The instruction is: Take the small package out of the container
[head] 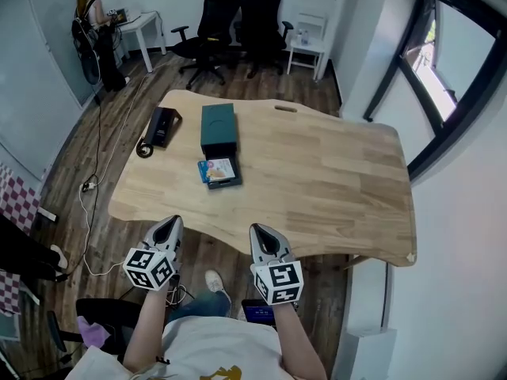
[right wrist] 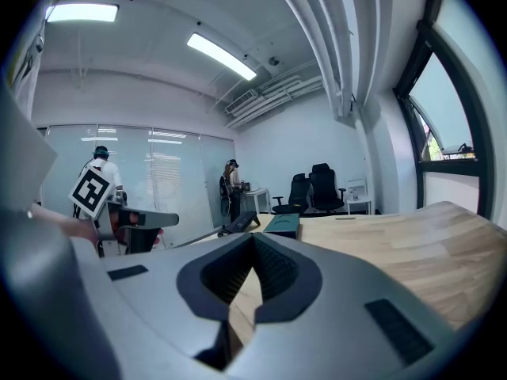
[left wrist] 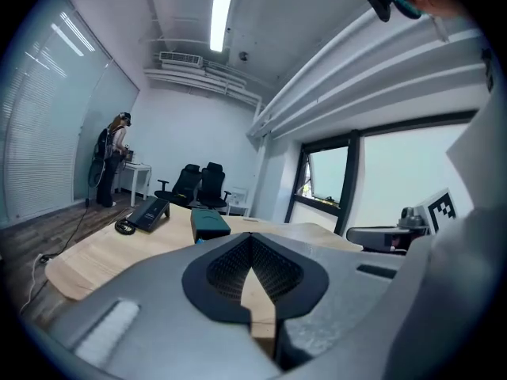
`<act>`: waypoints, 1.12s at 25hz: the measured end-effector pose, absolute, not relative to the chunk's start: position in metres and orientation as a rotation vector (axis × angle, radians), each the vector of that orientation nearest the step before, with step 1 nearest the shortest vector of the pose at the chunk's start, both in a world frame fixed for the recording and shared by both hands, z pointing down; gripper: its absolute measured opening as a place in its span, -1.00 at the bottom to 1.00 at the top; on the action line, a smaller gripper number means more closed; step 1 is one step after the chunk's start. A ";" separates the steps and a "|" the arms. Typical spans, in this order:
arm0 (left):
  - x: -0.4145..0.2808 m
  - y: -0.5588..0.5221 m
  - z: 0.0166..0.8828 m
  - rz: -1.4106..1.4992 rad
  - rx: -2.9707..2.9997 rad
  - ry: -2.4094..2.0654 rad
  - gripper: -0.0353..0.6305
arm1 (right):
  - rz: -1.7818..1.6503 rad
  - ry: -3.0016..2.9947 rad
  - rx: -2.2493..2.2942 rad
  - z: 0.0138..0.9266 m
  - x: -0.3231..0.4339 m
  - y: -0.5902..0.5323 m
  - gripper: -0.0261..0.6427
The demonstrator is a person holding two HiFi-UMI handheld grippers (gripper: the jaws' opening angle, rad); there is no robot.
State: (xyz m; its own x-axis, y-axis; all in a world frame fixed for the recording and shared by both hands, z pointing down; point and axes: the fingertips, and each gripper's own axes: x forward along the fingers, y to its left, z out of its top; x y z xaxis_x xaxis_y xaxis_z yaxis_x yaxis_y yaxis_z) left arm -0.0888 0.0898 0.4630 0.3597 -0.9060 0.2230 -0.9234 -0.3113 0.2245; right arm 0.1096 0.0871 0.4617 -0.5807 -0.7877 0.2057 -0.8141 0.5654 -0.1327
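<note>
A dark green box lies on the left half of the wooden table. Against its near end sits a low black tray with a small colourful package in it. Both grippers hover side by side off the table's near edge, well short of the box. My left gripper is shut with nothing in it, and my right gripper is likewise shut and empty. The left gripper view looks past the closed jaws of the left gripper to the green box. The right gripper faces the green box too.
A flat black device with a coiled cable lies left of the box. Office chairs and a white desk stand beyond the table, with a person at the far left. A window is on the right.
</note>
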 end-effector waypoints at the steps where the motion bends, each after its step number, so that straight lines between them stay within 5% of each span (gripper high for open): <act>1: -0.091 0.084 0.464 0.064 2.307 -1.623 -0.90 | 0.331 -2.660 1.376 0.465 0.111 0.082 -0.91; 28: -0.141 -0.142 0.513 -0.006 2.265 -1.450 -0.90 | 0.267 -2.486 1.558 0.485 0.082 -0.111 -0.91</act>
State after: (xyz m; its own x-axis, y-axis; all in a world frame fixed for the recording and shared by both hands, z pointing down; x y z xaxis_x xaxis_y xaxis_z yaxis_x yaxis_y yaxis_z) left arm -0.1406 -0.1424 0.5133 0.4480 -0.8634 0.2320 -0.8615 -0.3476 0.3702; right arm 0.0817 -0.1114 0.4848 -0.4271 -0.8664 0.2588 -0.9016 0.4298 -0.0489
